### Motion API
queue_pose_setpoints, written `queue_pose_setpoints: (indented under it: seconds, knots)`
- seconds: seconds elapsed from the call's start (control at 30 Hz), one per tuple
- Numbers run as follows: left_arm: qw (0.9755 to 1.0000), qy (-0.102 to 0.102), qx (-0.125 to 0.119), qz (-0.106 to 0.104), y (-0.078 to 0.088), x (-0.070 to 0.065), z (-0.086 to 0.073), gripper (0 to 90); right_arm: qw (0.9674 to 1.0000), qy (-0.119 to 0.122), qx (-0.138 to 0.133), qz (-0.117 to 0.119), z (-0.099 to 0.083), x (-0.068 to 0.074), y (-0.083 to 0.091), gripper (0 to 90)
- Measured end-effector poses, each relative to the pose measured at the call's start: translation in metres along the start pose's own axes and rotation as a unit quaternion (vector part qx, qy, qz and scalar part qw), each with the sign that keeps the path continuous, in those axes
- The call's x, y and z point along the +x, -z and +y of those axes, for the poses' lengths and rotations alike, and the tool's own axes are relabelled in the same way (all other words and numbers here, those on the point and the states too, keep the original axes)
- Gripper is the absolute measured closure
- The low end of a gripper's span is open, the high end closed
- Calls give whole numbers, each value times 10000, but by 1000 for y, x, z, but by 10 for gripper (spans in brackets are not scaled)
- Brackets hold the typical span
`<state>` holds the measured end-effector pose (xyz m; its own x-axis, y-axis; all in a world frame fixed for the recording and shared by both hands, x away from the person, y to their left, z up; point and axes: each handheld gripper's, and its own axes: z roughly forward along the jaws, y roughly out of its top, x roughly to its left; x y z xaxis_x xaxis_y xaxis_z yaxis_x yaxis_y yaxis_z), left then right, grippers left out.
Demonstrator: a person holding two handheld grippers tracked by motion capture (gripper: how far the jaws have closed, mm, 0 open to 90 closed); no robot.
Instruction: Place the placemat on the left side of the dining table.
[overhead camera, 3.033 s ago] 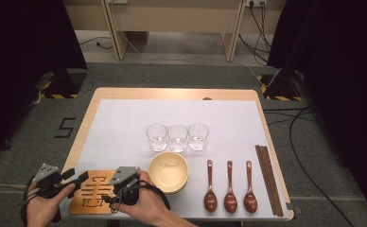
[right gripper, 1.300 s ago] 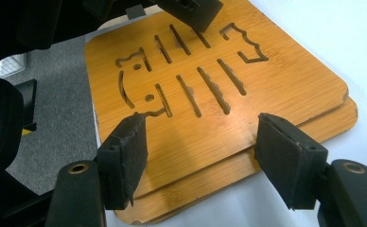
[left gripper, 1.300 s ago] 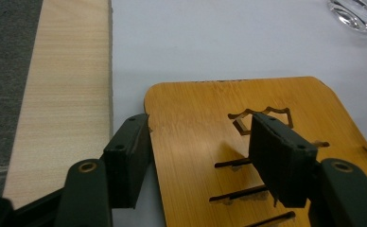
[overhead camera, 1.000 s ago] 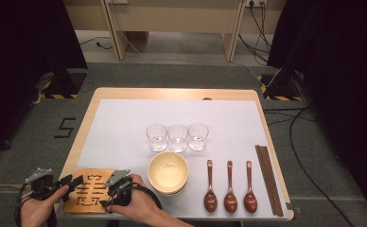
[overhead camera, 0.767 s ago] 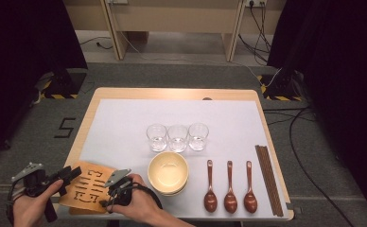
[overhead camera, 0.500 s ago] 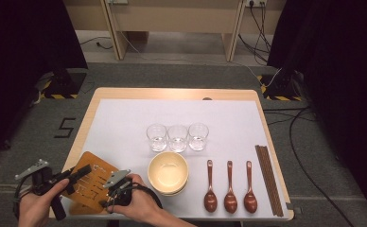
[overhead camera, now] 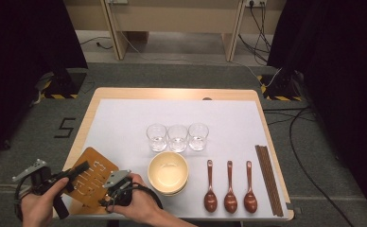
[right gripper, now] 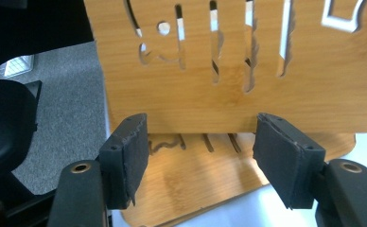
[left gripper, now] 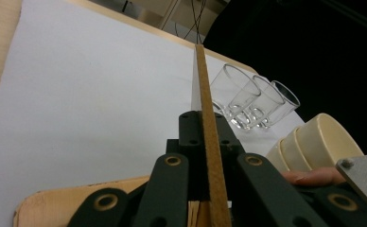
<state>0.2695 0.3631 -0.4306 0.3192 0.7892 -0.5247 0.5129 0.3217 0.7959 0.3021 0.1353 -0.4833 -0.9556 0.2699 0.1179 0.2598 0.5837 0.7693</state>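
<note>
1. Jaws of the left gripper (left gripper: 205,142) have just been closing and now pinch the edge of the top wooden coaster (overhead camera: 91,176), its thin edge running straight up between them in the left gripper view.
2. Right gripper (right gripper: 210,161) jaws stand apart, nothing pressed between the pads; the coaster hangs just past them, a second coaster (right gripper: 205,184) lying flat beneath.
3. Change over the last second: the coaster lay flat on the stack, now its left side is lifted and it tilts. My reading: one coaster is being separated from the stack, pick-up under way, placement not begun.
4. Position: coaster at about 7 o'clock on the table (overhead camera: 172,93), near corner, above the white mat (overhead camera: 125,123).
5. Outward: stacked cream bowls (overhead camera: 168,172) at 3 o'clock of the coaster; three glasses (overhead camera: 177,137) at 1 o'clock; three brown spoons (overhead camera: 229,187) and chopsticks (overhead camera: 268,179) further on at 3 o'clock.
6. Writing: cut-out character pattern in the coaster, unreadable; a "5" (overhead camera: 66,128) marked on the floor at 11 o'clock.
</note>
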Motion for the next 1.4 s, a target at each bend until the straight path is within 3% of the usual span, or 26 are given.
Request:
queue_pose_setpoints:
  seconds: [0.2, 0.4, 0.43, 0.57, 0.63, 0.93, 0.97, 1.23, 1.4]
  knots:
    - [9992, -300, -215, 182, 10, -8, 9, 856, 9998, 124, -159, -76, 9, 4, 10, 373]
    - [9982, -408, -276, 347, 12, -8, 14, 856, 9995, 204, -216, -99, 13, 5, 16, 373]
    - [9979, -443, -273, 388, 12, -8, 15, 856, 9991, 329, -250, -117, 14, 4, 17, 374]
    - [9968, -549, -345, 460, 12, -8, 21, 856, 9991, 307, -259, -119, 16, 4, 20, 374]
    - [9965, -581, -352, 477, 12, -8, 22, 856, 9994, 202, -272, -117, 17, 6, 22, 374]
    - [9953, -642, -385, 610, 7, -4, 30, 856, 9988, 237, -393, -156, 21, 7, 32, 377]
    - [9952, -657, -382, 624, 6, -4, 31, 856, 9984, 334, -431, -170, 22, 5, 34, 377]
    - [9941, -755, -405, 671, -4, -4, 40, 856, 9969, 348, -672, -212, 30, 5, 54, 378]
    - [9934, -791, -429, 716, -10, -3, 45, 856, 9971, 203, -713, -194, 32, 5, 62, 378]
